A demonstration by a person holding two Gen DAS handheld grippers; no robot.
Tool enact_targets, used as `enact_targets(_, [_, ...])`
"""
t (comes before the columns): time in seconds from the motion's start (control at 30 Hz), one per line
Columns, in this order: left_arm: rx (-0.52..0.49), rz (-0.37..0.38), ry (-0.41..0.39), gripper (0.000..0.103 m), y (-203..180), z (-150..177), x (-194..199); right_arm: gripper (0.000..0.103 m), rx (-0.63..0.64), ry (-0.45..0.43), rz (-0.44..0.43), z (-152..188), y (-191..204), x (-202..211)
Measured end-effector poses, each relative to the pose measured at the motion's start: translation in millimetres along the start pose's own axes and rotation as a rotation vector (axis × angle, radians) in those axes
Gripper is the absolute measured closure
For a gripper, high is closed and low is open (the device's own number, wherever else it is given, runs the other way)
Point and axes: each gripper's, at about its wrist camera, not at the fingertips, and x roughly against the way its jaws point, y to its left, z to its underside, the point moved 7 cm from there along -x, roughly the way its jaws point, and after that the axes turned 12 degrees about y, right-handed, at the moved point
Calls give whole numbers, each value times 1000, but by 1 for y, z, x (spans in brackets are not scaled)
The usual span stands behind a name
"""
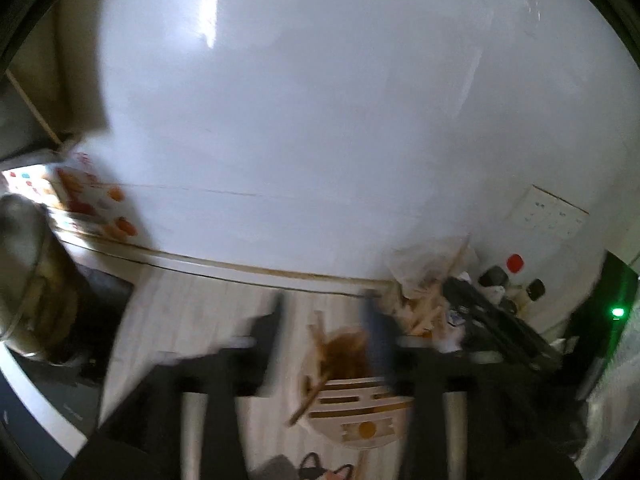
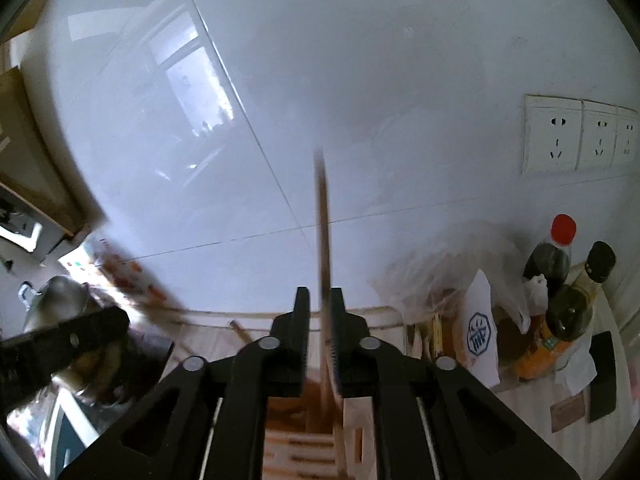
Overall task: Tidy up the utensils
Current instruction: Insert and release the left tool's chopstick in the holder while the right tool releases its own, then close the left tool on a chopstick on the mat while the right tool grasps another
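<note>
White tiled wall behind pale desk; right hand-held gripper pinching upright wooden stick above slotted wooden holder, left hand-held gripper spread and empty; judged mid-placement, next requiring lowering stick into holder, then release.

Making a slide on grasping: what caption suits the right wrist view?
Right gripper jaws pinching a thin brown wooden stick upright above a slatted wooden utensil holder.
</note>
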Motion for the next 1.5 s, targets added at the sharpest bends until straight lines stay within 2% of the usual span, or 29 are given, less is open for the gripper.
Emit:
enact_targets(0.03, [15,-22,-37,26,7,1,9,77,-5,-1,0,2,-2,8])
enact_targets(0.07, [24,-36,-62,22,13,2,15,73,-7,-4,-3,3,-3,13])
enact_targets(0.13, [37,-83,-103,21,24,8,27,64,-18,-14,16,7,-8,32])
enact_targets(0.17, [44,-103,-106,15,29,11,29,61,-21,-16,15,9,-8,37])
enact_targets(0.2, [50,-118,-104,2,33,15,31,54,-28,-16,31,13,-12,45])
enact_targets(0.37, [55,-169,-80,0,50,45,36,35,-67,5,64,40,-25,70])
enact_targets(0.43, [52,-167,-65,0,54,62,35,24,-79,4,73,58,-29,78])
enact_targets(0.53, [66,-181,-34,0,59,89,23,19,-89,11,97,81,-34,83])
enact_targets(0.6, [58,-204,-10,0,61,108,13,19,-98,40,119,101,-42,82])
enact_targets(0.73, [36,-226,86,0,64,153,-30,19,-125,144,143,147,-59,62])
enact_targets(0.8, [32,-236,138,0,65,178,-60,19,-152,251,136,182,-69,38])
enact_targets(0.87, [11,-264,219,0,66,209,-96,30,-175,339,123,210,-76,16])
enact_targets(0.9, [-1,-278,261,0,67,222,-112,45,-182,411,108,230,-79,-1])
enact_targets(0.93, [-14,-291,320,0,68,241,-133,56,-190,488,106,251,-83,-19])
enact_targets(1.0, [-30,-297,409,0,69,267,-161,62,-211,596,94,283,-89,-47])
enact_targets(1.07, [-40,-305,467,0,71,286,-179,64,-226,661,95,307,-94,-64])
enact_targets(1.17, [-56,-315,525,0,71,307,-195,66,-231,709,94,328,-95,-77])
enact_targets(1.27, [-61,-318,548,0,70,317,-203,67,-214,734,97,335,-93,-80])
enact_targets(1.33, [-62,-320,551,0,69,322,-204,71,-200,762,113,342,-94,-83])
enact_targets(1.43, [-61,-319,556,0,66,327,-204,80,-159,756,157,344,-96,-81])
enact_targets(1.5, [-63,-320,561,0,63,325,-201,82,-145,749,158,345,-94,-80])
